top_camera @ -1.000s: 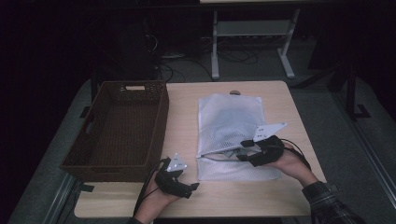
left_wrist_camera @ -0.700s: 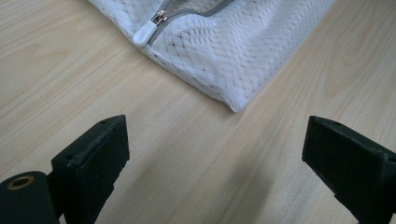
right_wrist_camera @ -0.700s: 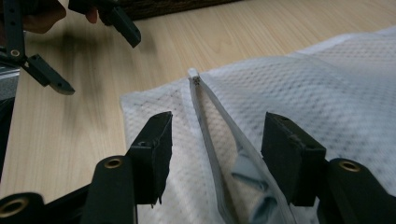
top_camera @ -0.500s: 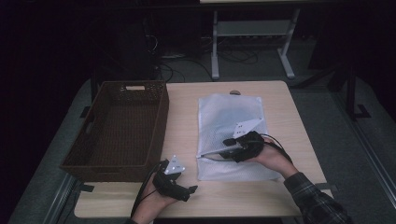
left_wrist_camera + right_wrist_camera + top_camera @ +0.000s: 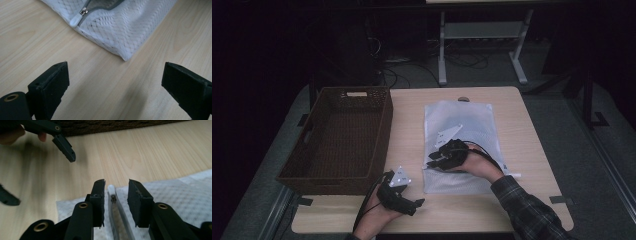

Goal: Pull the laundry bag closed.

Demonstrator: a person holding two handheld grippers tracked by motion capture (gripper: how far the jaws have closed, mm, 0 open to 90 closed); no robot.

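Note:
A white mesh zip bag (image 5: 462, 120) lies flat on the wooden table (image 5: 537, 150). My right gripper (image 5: 431, 161) rests on the bag's near left part and points left. In the right gripper view its jaws (image 5: 116, 182) stand on either side of the white zipper pull (image 5: 111, 189), with a small gap on each side. They have just been closing, with the pull between them and untouched. My left gripper (image 5: 416, 203) sits near the table's front edge, wide open (image 5: 115, 82) over bare wood. It faces the bag's corner (image 5: 120, 30) and the zipper pull (image 5: 75, 20).
An empty brown wicker basket (image 5: 342, 135) stands on the table's left side, just beyond the left gripper. Metal frame legs and cables are on the dark floor behind the table. The table's right side (image 5: 532, 120) is bare wood.
The right gripper has slid left across the bag towards its left edge, and its jaws have narrowed around the zipper pull. The left gripper has stayed put.

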